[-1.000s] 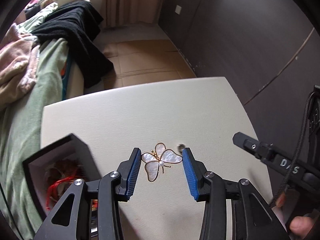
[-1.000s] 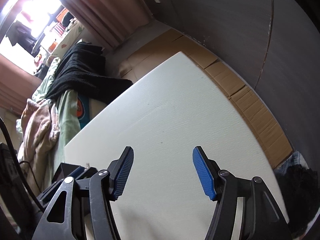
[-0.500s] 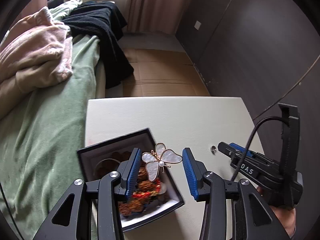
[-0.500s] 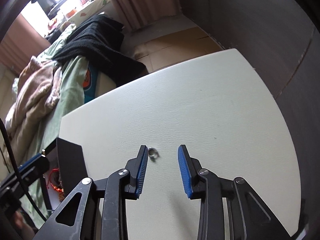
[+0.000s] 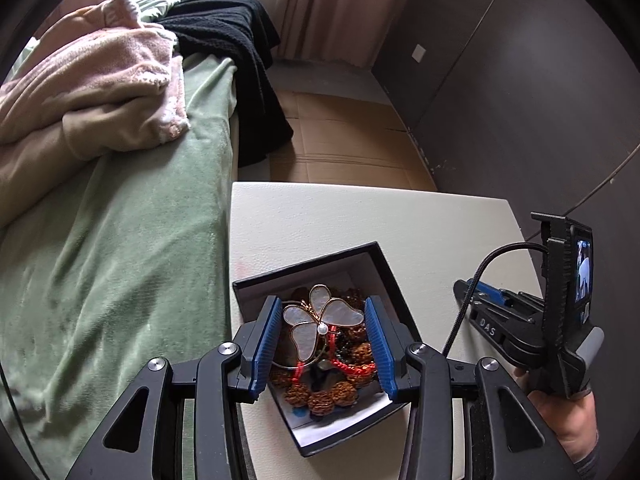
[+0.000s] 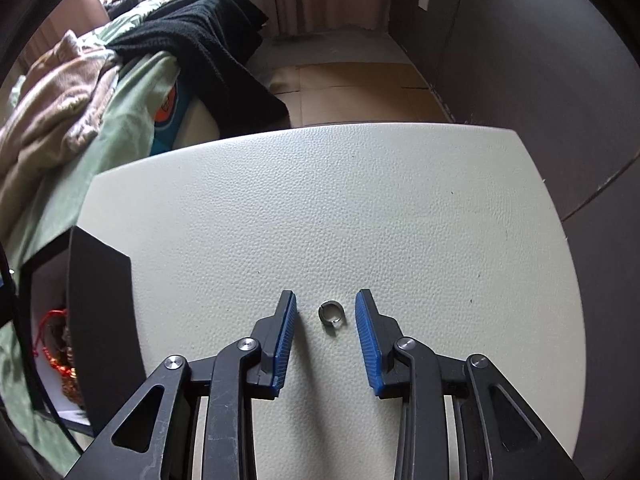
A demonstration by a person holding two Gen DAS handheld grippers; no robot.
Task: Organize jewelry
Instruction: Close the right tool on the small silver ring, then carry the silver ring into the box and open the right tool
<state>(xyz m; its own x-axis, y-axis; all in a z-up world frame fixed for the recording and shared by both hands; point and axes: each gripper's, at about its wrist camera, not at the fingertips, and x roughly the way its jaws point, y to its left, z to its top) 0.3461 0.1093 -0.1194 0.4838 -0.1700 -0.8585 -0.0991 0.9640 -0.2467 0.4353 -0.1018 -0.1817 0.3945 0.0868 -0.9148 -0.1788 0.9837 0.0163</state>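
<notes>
My left gripper (image 5: 324, 316) is shut on a pearly butterfly brooch (image 5: 320, 322) with a gold rim, held above an open black jewelry box (image 5: 384, 280). The box holds brown bead bracelets with red cord (image 5: 332, 392). My right gripper (image 6: 326, 312) is open, its blue pads on either side of a small silver ring (image 6: 331, 313) lying on the cream table (image 6: 360, 208). The right gripper also shows at the right of the left wrist view (image 5: 500, 312). The box's side shows at the left of the right wrist view (image 6: 100, 300).
The table (image 5: 360, 216) stands against a bed with a green blanket (image 5: 120, 240), pink clothes (image 5: 92, 80) and a black garment (image 5: 236, 40). A dark wall (image 5: 520, 80) runs along the right. Cardboard covers the floor (image 5: 340, 144) beyond the table.
My left gripper carried the brooch left from the bare table to over the box. My right gripper narrowed and moved to straddle the ring.
</notes>
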